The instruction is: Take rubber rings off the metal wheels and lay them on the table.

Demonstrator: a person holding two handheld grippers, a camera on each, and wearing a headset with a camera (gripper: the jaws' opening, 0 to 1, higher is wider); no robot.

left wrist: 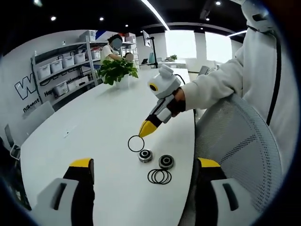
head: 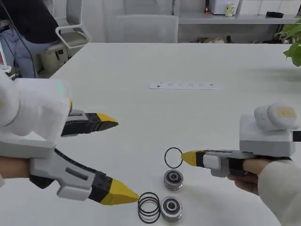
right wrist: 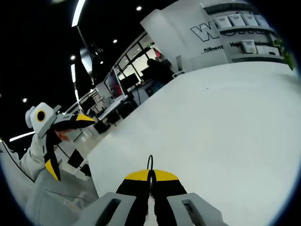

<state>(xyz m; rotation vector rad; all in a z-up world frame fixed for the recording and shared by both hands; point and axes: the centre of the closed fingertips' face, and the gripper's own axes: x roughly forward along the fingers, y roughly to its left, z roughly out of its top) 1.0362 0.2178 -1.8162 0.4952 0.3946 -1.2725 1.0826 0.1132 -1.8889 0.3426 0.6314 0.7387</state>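
Observation:
Two small metal wheels [head: 173, 179] [head: 170, 208] lie flat on the white table [head: 141, 70] near its front edge. Beside the nearer wheel lies a pile of loose black rubber rings [head: 148, 207]. My right gripper [head: 184, 157] is shut on one more black ring [head: 165, 158], held upright just above the farther wheel. In the right gripper view this ring [right wrist: 150, 162] pokes out edge-on from the shut gripper [right wrist: 150, 175]. My left gripper [head: 121, 160] stands open to the left of the wheels, holding nothing. The left gripper view shows both wheels [left wrist: 145, 156] [left wrist: 166, 161], the loose rings [left wrist: 159, 176] and the held ring [left wrist: 128, 143].
A white power strip [head: 185, 85] lies flat at the table's middle. Chairs [head: 141, 28] stand along the far edge, and a green plant [head: 294, 42] sits at the right. A person [head: 28, 23] sits beyond the far left corner.

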